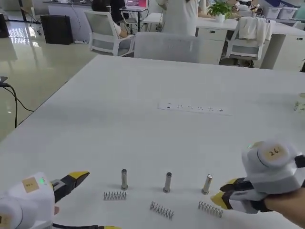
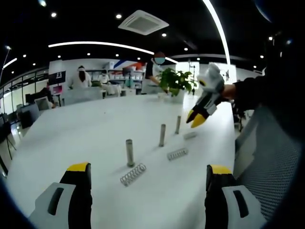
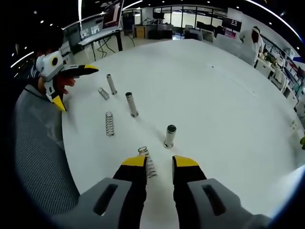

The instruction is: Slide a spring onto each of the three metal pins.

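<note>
Three upright metal pins stand in a row near the front of the white table (image 1: 143, 95): left pin (image 1: 124, 179), middle pin (image 1: 167, 182), right pin (image 1: 207, 183). A loose spring lies in front of each: left spring (image 1: 115, 195), middle spring (image 1: 161, 210), right spring (image 1: 210, 209). My left gripper (image 1: 93, 202) is wide open to the left of the row, facing the left pin (image 2: 129, 152) and left spring (image 2: 133, 174). My right gripper (image 3: 159, 162) is open by a narrow gap, with the right spring (image 3: 148, 163) lying just ahead of its tips, beside the right pin (image 3: 169, 136).
A flush socket strip (image 1: 190, 108) sits in the middle of the table. Office chairs (image 1: 107, 31) and desks stand beyond the far edge, with people there. The table's front edge runs just below the springs.
</note>
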{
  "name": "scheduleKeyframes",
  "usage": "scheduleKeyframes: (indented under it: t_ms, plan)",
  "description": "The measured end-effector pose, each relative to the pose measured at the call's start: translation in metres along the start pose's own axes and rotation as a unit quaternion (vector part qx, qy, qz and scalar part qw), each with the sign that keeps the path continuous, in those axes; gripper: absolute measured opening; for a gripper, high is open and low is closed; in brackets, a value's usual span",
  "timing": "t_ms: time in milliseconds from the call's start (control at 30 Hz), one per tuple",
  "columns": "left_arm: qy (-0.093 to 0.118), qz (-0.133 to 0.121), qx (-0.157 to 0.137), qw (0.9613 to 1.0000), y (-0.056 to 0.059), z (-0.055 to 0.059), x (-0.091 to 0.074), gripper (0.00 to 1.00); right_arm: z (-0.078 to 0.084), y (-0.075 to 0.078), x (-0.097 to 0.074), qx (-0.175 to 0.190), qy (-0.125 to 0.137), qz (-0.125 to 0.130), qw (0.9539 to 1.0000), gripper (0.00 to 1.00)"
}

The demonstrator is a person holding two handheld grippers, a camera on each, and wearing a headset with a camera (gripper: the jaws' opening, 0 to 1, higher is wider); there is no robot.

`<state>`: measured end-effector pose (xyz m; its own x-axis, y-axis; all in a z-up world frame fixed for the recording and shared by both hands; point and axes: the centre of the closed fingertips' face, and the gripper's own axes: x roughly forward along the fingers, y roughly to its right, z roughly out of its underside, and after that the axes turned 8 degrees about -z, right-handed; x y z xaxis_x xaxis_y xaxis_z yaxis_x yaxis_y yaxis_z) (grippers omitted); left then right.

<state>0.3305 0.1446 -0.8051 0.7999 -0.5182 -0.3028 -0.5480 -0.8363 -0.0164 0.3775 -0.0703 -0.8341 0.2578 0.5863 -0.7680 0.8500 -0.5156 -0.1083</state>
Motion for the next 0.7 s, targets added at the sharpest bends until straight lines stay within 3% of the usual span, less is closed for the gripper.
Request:
scheduleKeyframes:
  t_ms: [300,700]
  plan:
    - [0.0,0.0,-0.001,1.0,-0.001,0.0,0.0,0.97,0.013,-0.009,0.006,-0.011,-0.03,-0.023,0.9992,0.16]
    - [-0.001,0.0,-0.002,1.0,-0.001,0.001,-0.001,0.97,0.026,-0.012,0.014,-0.042,-0.07,-0.031,0.9962,0.13]
